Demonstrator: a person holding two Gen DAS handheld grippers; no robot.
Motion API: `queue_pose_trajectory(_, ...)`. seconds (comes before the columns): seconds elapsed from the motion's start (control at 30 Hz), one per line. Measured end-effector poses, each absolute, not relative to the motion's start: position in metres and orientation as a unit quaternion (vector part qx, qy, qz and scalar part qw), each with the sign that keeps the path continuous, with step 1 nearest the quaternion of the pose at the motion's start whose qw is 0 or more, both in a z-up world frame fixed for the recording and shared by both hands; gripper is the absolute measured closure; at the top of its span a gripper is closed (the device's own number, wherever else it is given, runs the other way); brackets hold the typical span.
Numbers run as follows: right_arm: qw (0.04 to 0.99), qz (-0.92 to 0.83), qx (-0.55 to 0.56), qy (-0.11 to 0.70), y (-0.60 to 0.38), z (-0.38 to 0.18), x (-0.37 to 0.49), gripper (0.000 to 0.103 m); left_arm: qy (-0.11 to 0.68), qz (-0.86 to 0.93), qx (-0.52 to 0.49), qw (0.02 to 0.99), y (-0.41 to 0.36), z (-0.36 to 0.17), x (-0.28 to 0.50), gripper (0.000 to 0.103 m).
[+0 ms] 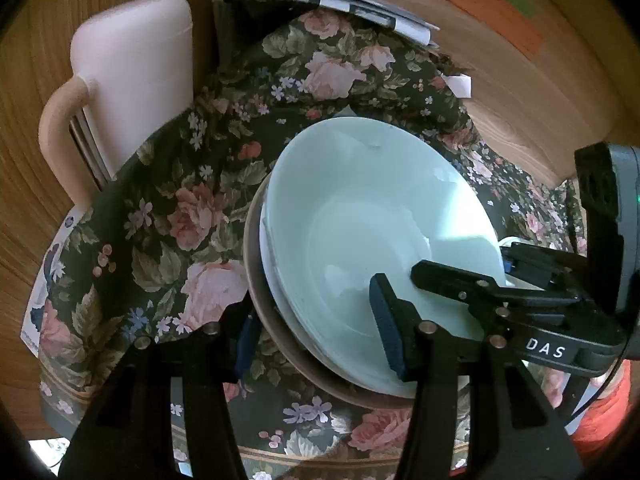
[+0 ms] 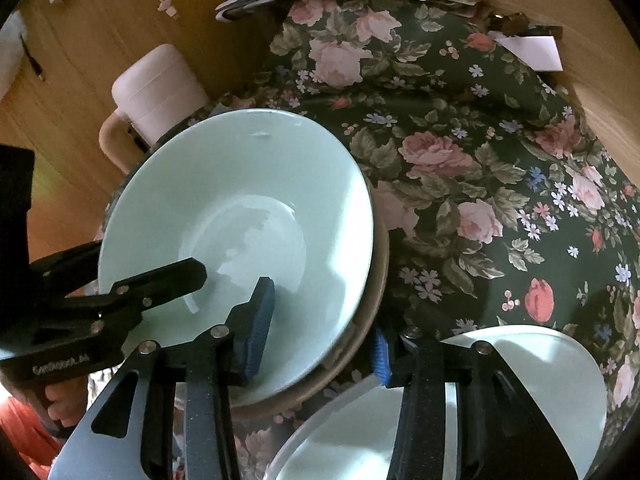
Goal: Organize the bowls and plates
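The left gripper [image 1: 316, 336] stands wide open, its blue-padded fingers straddling the near rim of the stack: one finger inside the glossy pale-green ceramic bowl [image 1: 376, 216], the other outside on the cloth. The right gripper [image 2: 320, 340] is likewise wide open across the opposite rim. The bowl sits nested in a shallow brown-rimmed dish [image 1: 276, 336] on the table's dark rose-patterned floral tablecloth [image 1: 180, 208]. A second pale-green bowl [image 2: 532, 376] lies beside it. A matte pink plastic jug [image 1: 132, 80] stands behind.
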State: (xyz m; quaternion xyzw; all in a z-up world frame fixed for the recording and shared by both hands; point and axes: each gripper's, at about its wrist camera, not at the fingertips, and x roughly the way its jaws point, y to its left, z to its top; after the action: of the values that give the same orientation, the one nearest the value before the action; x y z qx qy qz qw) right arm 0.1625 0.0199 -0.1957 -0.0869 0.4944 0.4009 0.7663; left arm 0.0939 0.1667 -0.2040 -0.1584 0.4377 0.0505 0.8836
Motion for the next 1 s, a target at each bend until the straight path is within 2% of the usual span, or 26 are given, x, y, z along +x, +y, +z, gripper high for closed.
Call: queue_pose_trajectory(1.0,0.819,0.362,-0.044,0.443,-0.046,-0.139,0.15,0.069,0.408,0.026,-0.115,0.905,0.116,-0.158,0.097,0.051)
